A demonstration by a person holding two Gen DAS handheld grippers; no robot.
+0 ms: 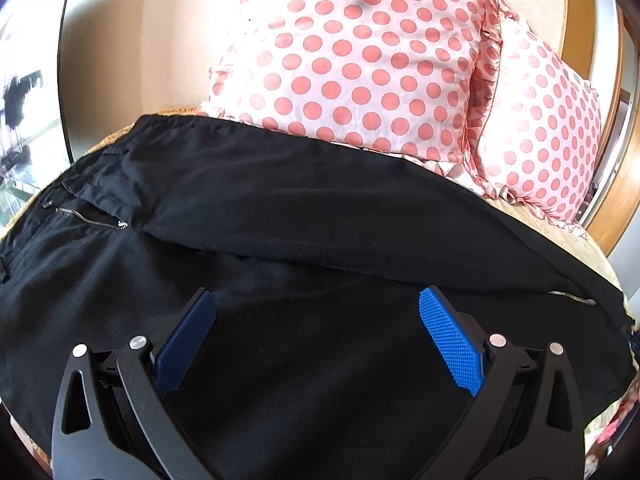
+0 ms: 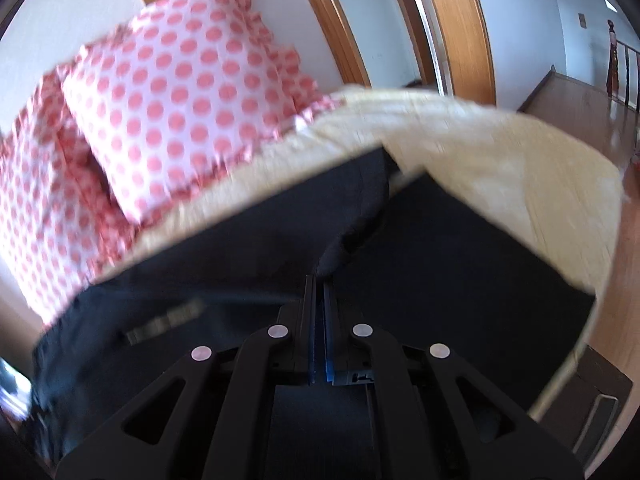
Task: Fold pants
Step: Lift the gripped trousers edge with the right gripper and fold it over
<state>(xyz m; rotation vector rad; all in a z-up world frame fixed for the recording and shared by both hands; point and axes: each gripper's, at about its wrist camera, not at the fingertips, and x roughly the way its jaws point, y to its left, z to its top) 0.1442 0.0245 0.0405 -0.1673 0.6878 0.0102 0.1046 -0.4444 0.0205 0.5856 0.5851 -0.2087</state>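
Observation:
Black pants (image 1: pixel 280 208) lie spread across a bed, zipper and waistband at the left, one leg lying folded over the other. My left gripper (image 1: pixel 318 300) is open and empty, hovering just above the near leg's fabric. In the right wrist view the pants (image 2: pixel 440 248) show their leg ends. My right gripper (image 2: pixel 319 280) is shut on a pinched fold of the black fabric and lifts it a little. This view is motion-blurred.
Two pink polka-dot pillows (image 1: pixel 360 52) (image 2: pixel 180 92) lean against the wall behind the pants. The cream bedspread (image 2: pixel 500 152) ends at the right edge near a wooden door frame (image 2: pixel 456 28) and wooden floor.

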